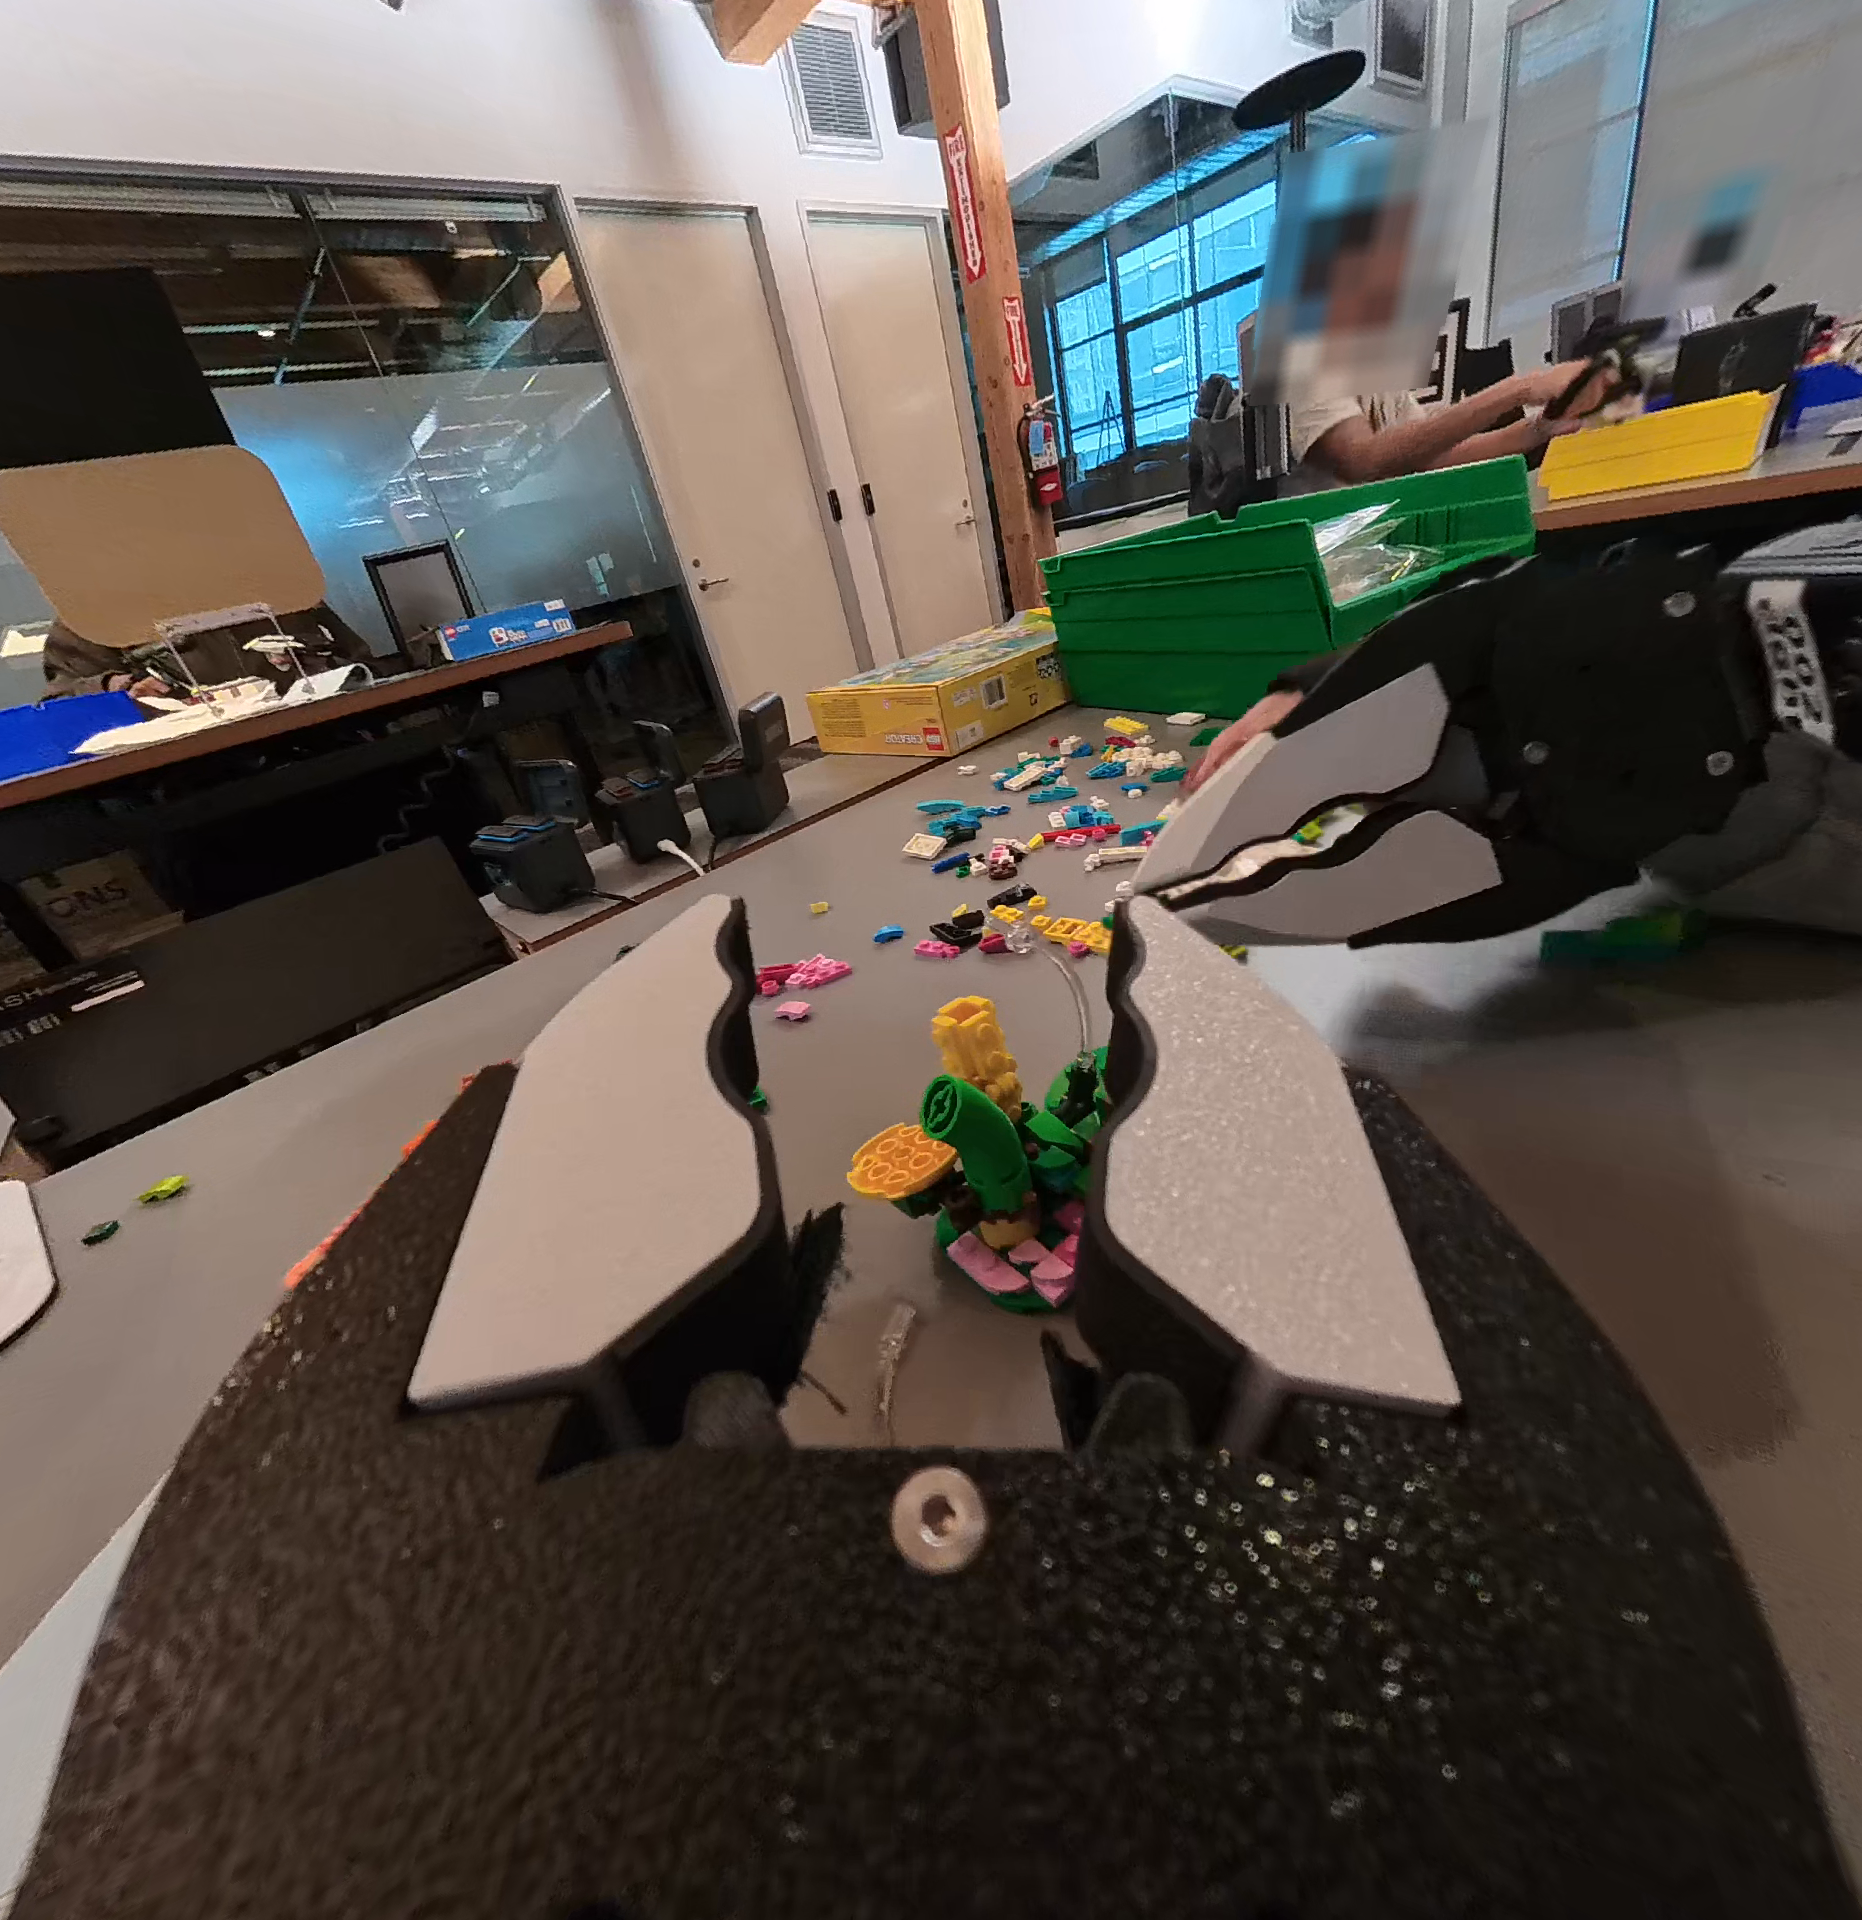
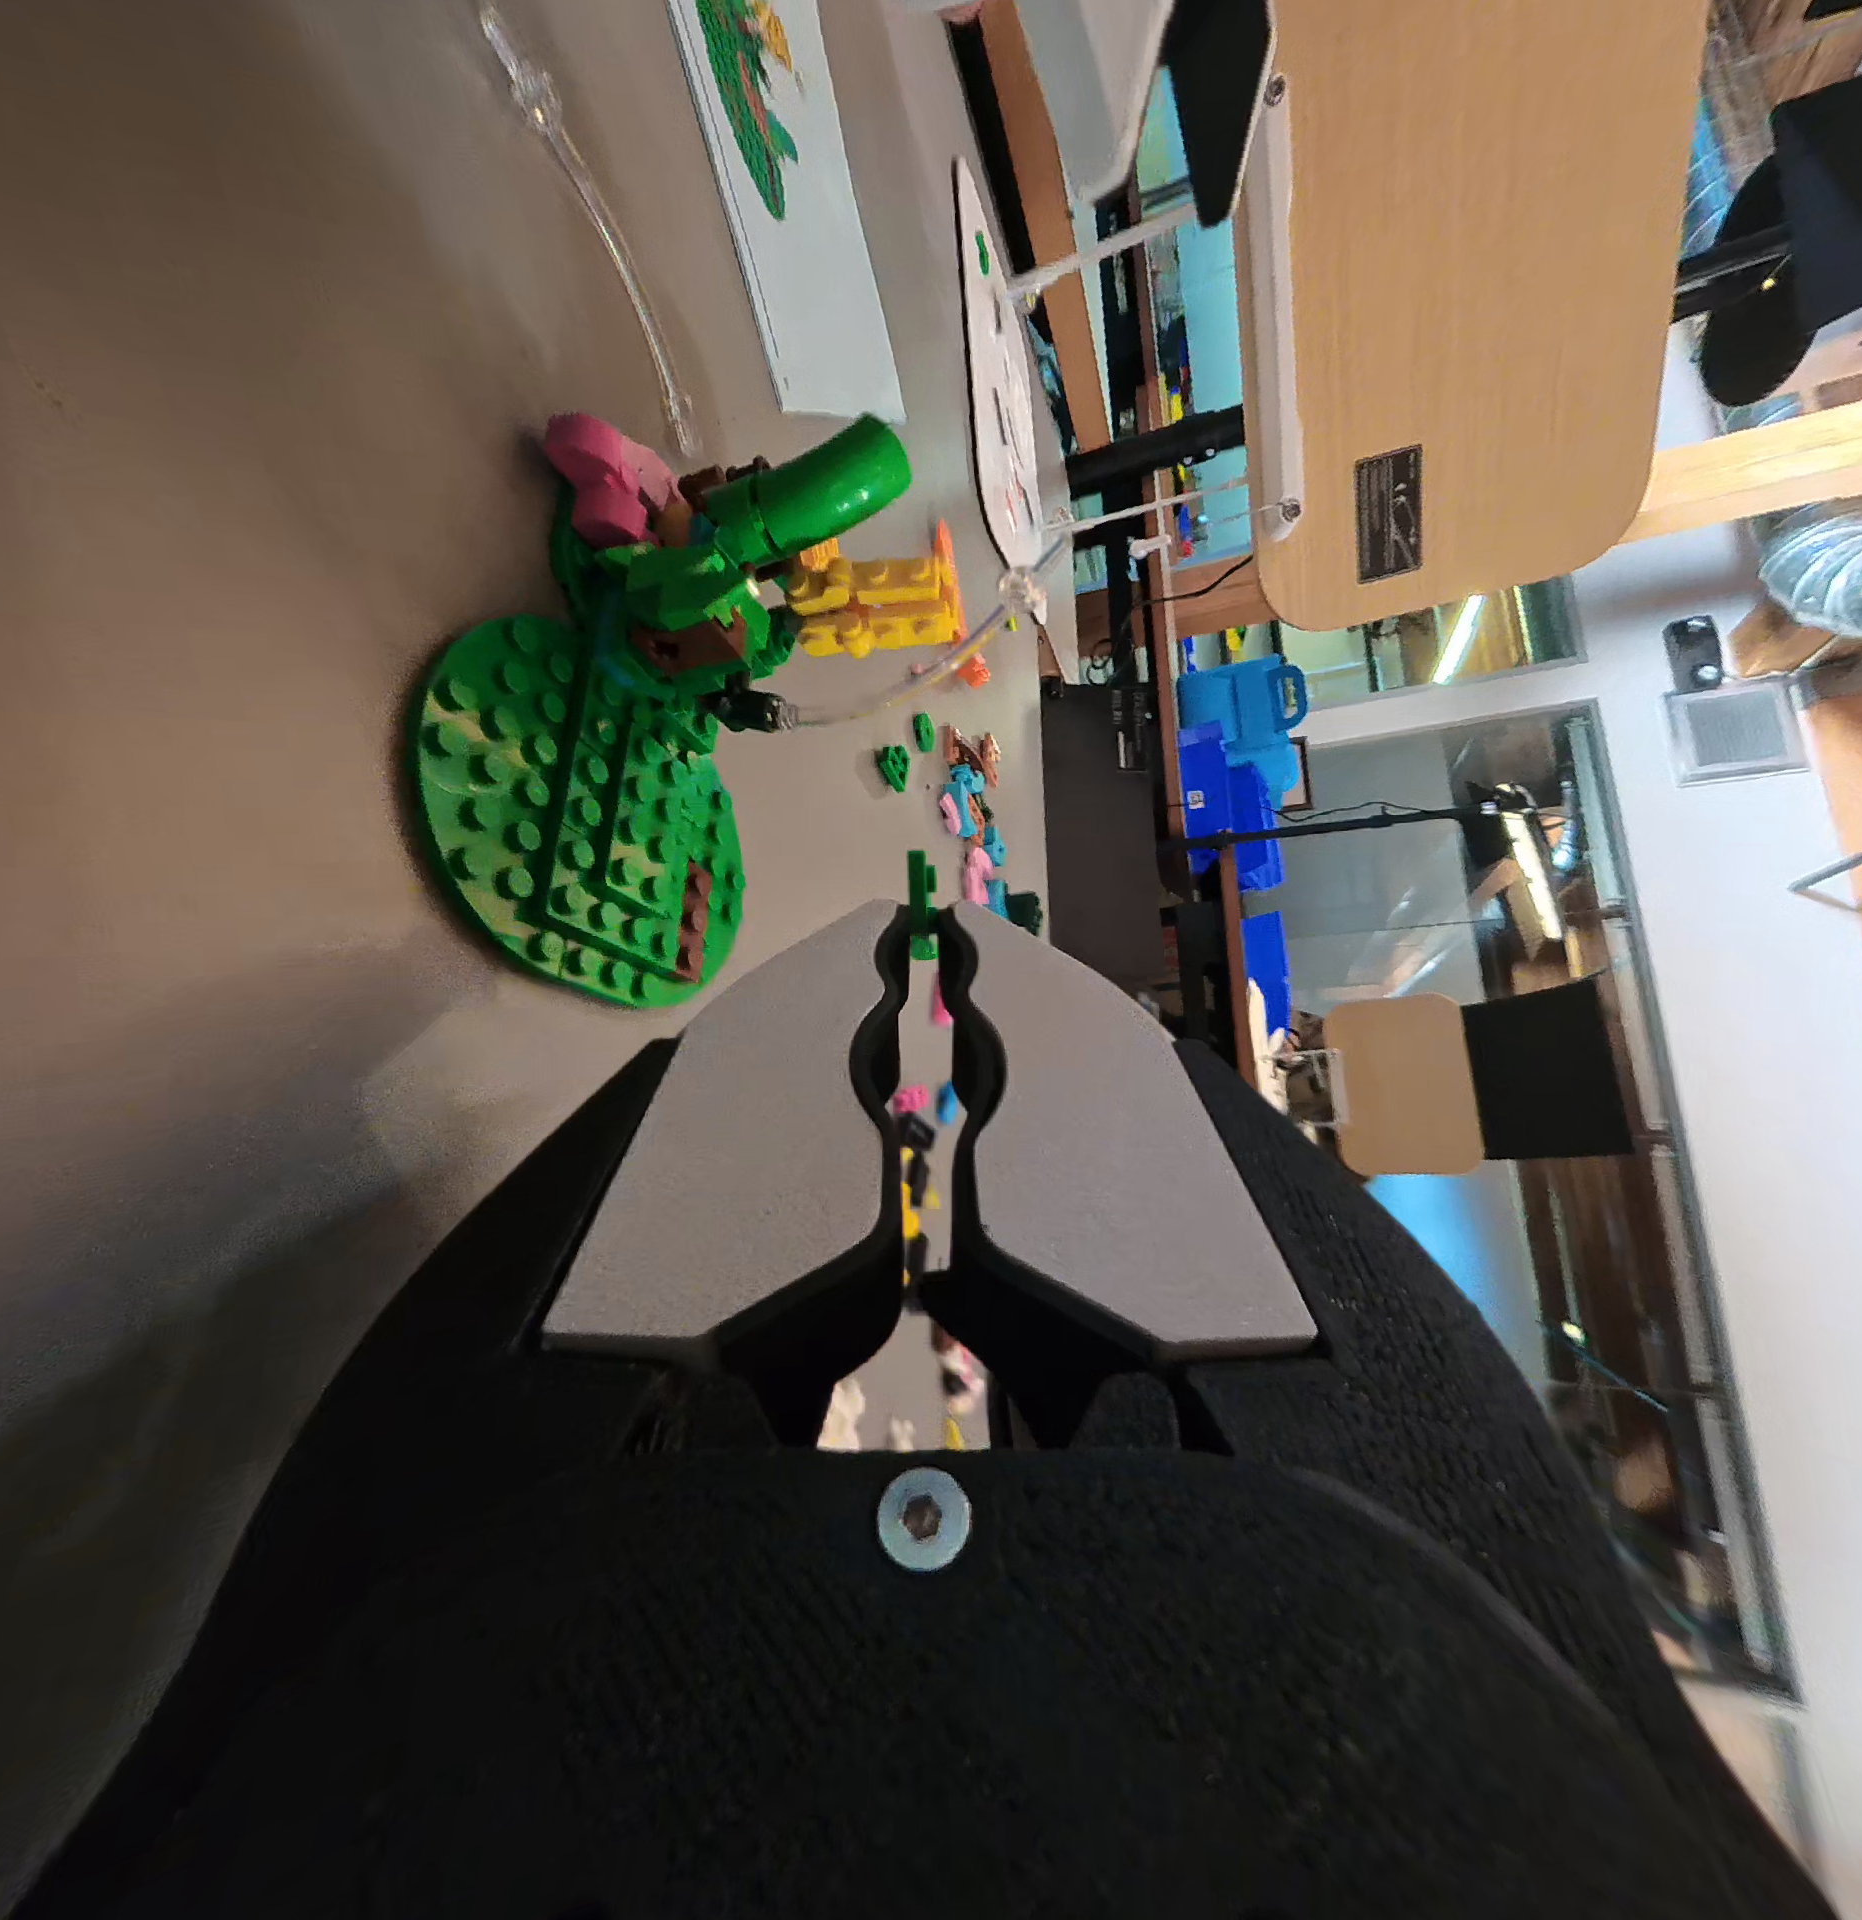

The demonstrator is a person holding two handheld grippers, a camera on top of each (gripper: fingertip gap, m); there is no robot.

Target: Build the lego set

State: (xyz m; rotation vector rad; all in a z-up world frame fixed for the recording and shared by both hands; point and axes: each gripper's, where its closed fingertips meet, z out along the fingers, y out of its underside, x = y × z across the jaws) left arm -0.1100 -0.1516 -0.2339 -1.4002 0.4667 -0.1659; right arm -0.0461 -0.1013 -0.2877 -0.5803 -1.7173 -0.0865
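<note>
On grey table [image 1: 283, 1091]: brick plant model [image 1: 994, 1174] sat between wide-open left gripper [image 1: 932, 971] fingers, nearer the right-hand finger.
Right gripper [image 2: 924, 920] pinched a small green piece [image 2: 919, 899] at its tips, long axis pointing forward, just beside model's round green base [image 2: 553, 821].

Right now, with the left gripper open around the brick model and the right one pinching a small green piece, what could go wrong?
1. The right gripper holds the green piece only at its fingertips; it may twist or drop.
2. The left gripper's right finger sits against the model; a nudge could tip it or snag the clear stalk.
3. A dropped piece could get lost among the loose bricks.
</note>
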